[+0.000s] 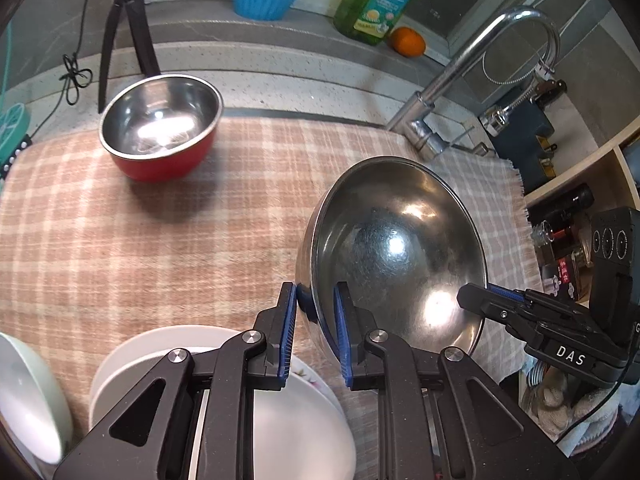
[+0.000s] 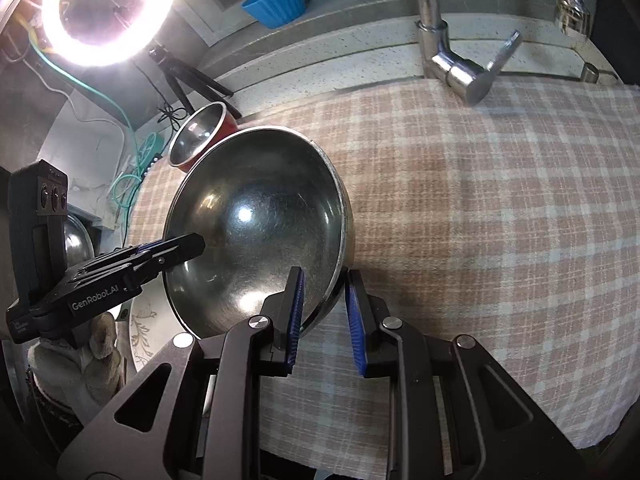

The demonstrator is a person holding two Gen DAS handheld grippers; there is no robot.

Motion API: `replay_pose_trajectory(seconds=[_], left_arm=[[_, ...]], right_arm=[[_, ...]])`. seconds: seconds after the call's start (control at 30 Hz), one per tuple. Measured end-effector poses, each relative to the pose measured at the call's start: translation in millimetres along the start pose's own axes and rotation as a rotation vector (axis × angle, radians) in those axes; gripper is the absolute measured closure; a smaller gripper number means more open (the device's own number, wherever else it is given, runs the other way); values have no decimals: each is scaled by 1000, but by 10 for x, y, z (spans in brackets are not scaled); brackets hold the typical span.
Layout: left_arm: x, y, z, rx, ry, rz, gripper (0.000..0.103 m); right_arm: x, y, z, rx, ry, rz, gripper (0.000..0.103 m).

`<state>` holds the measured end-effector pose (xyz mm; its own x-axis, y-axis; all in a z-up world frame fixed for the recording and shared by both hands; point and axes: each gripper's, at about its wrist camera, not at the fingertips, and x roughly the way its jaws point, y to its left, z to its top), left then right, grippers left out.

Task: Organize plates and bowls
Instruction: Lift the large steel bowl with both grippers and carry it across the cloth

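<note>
Both grippers hold one big shiny bowl (image 1: 396,256) up over the checked cloth (image 1: 160,240). The left gripper (image 1: 316,332) pinches its rim. The right gripper (image 2: 322,316) straddles the other side, but looks loose. The smooth bowl could slip and bang the white plates (image 1: 304,420) below.

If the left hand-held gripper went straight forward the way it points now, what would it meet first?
The left hand-held gripper already straddles the rim of the tilted steel bowl; going forward, it would probably press into the bowl's wall first. Depth is uncertain.
</note>
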<state>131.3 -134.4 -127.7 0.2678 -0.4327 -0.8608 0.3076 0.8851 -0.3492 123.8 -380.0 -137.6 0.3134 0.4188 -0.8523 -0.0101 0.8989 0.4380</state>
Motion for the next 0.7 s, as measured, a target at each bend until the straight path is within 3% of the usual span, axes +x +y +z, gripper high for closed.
replay_pose_trajectory(seconds=[0.7], left_arm=[[283, -85, -78, 7, 70, 3, 85]], right_arm=[[158, -243, -68, 28, 38, -6, 81]])
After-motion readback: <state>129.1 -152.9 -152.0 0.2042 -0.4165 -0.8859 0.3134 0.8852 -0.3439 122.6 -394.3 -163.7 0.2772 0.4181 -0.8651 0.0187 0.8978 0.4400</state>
